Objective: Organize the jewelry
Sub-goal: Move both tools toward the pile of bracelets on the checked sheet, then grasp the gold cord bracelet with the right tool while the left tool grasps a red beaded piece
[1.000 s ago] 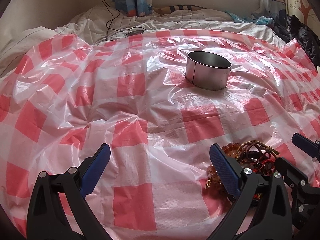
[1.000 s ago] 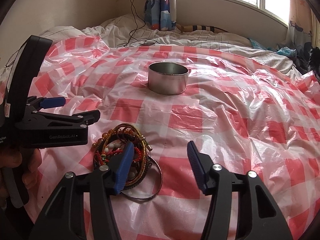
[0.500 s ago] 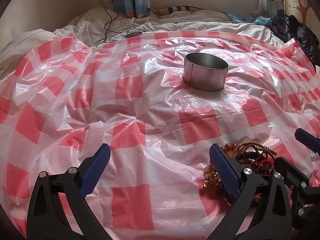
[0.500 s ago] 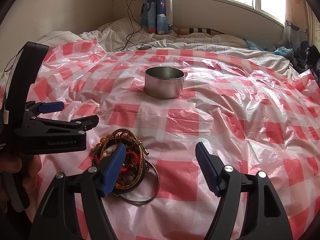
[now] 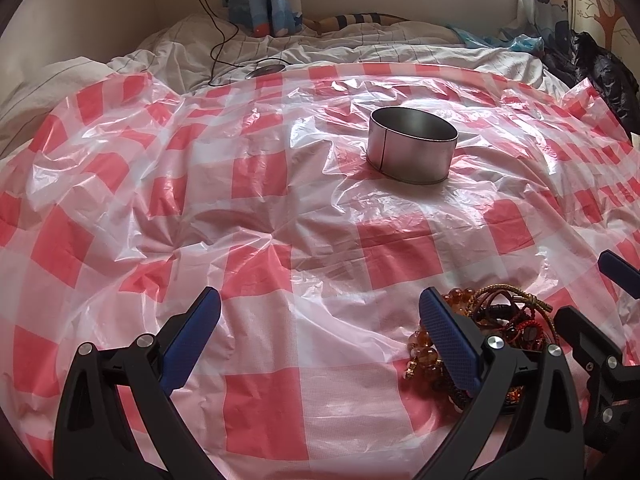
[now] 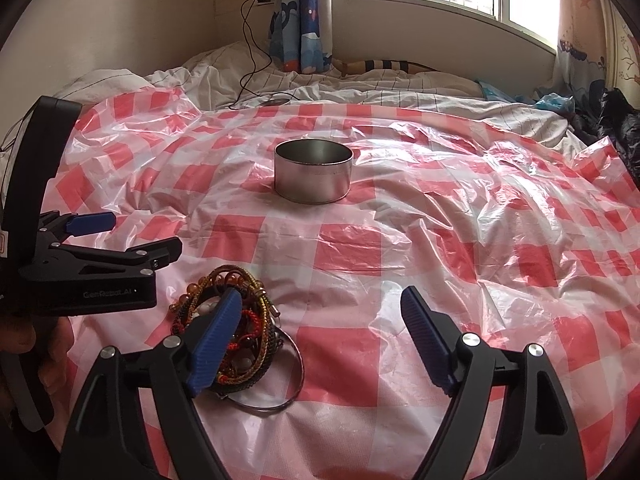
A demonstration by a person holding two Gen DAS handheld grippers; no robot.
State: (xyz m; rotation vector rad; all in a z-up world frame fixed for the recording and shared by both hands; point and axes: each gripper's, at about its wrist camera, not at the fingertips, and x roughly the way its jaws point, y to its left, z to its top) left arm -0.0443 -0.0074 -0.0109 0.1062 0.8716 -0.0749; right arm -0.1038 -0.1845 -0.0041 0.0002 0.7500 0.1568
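On the red-and-white checked plastic sheet [image 6: 360, 248], nearer us than the round metal tin [image 6: 313, 176], we list one tangled heap of bracelets [image 6: 240, 320]: beaded, corded and braided bands too knotted to count singly, with one thin metal bangle [image 6: 294, 364] lying partly under the side of the heap away from the tin. One tin only, upright, open-topped, apparently empty, well apart from the heap. Our right gripper [image 6: 320, 332] has just been opening its jaws and now holds them spread wide with nothing between; the heap sits off to their left, partly behind the left pad. Our left gripper [image 5: 320, 332] is likewise spread and empty, the heap lying past its right pad. Both are near; we judge the right one better placed, needing a short shift leftward to straddle the heap. No clear long axis: the heap is roughly round.
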